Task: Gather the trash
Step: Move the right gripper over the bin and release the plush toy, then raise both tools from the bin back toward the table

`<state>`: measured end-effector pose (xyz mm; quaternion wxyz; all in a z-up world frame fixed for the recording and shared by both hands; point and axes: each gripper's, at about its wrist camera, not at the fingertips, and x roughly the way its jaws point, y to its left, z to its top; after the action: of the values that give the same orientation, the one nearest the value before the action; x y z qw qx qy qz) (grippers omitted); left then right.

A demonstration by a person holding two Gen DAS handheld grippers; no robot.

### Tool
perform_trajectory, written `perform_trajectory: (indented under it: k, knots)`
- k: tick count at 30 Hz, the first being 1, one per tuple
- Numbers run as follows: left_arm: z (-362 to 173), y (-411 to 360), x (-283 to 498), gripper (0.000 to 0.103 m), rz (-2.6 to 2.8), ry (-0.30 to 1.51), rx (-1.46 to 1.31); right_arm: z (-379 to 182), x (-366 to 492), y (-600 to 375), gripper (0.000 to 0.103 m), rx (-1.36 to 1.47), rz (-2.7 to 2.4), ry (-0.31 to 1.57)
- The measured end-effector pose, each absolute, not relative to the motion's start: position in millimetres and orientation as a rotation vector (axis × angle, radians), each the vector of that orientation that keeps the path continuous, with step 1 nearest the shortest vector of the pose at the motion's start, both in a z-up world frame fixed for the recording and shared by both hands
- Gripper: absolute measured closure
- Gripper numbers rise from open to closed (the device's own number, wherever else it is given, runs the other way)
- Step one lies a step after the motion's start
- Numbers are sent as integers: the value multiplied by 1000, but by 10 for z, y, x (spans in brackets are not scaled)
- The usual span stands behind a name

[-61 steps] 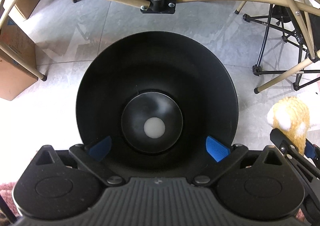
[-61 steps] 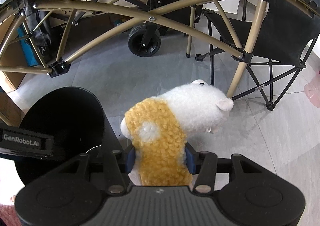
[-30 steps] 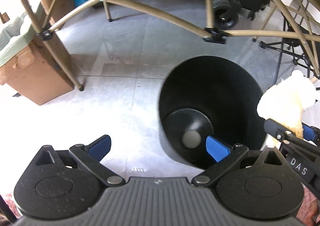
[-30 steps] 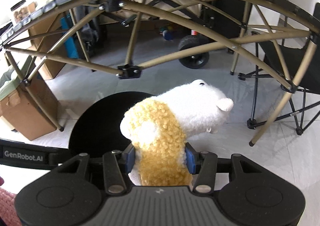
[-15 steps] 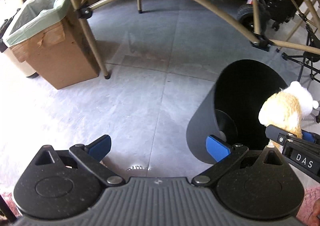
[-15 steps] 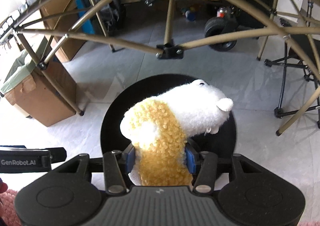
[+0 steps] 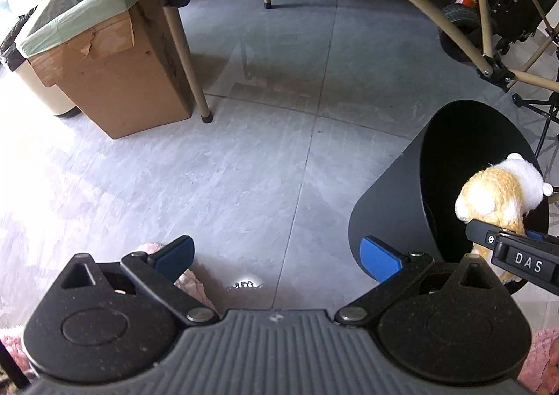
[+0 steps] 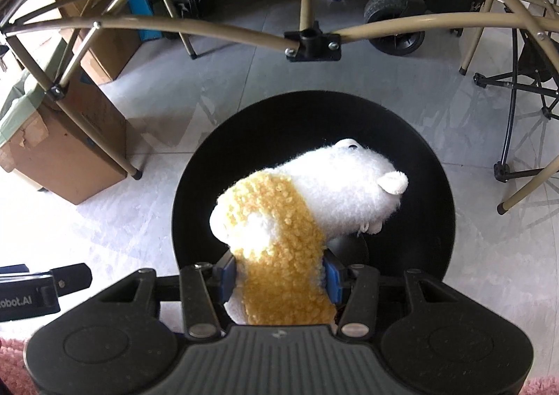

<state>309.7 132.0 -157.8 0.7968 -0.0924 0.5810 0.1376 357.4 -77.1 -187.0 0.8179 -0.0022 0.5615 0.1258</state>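
A soft, light plush toy [image 8: 300,220] is pinched at its squashy yellow middle by the right gripper [image 8: 279,276] above a black bin [image 8: 436,220]; the left gripper [image 7: 276,251] is spread, empty.

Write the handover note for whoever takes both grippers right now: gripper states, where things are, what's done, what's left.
Right gripper: shut on the plush toy, held above the mouth of the black bin.
Left gripper: open, holding nothing, over bare floor to the bin's left.
Done: toy picked up and brought over the bin.
Left: open the fingers so the toy drops in. The bin looks empty inside.
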Motion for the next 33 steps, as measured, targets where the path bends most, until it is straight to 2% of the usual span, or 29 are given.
perform_trajectory:
  k: [9,12,13,15,16,17,19,33]
  knots:
    - [-1593,1335,3090,0,294,1250,-203,-1970,3648,-723,55,-17,249,1241]
    - [-1593,1334,3085,0,295,1250,-203,-1977,3653,-720,50,-20,244,1249]
    - [-1594,1336,3086,0,295,1250,-204,-1979,3657,-720,47,-18,241,1255]
    - [-1593,1334,3084,0,295,1249,-204,-1969,3669,-717,27,-10,232,1266]
    - [-1595,1335,3087,0,295,1250,-203,-1958,3669,-716,13,-12,229,1264]
    - [-1595,1335,3087,0,295,1251,-203,-1946,3666,-710,5,-21,226,1257]
    - [-1595,1335,3087,0,295,1251,-203,-1936,3655,-693,0,-47,211,1250]
    - [-1581,1322,3085,0,294,1248,-202,-1957,3653,-733,0,-41,197,1282]
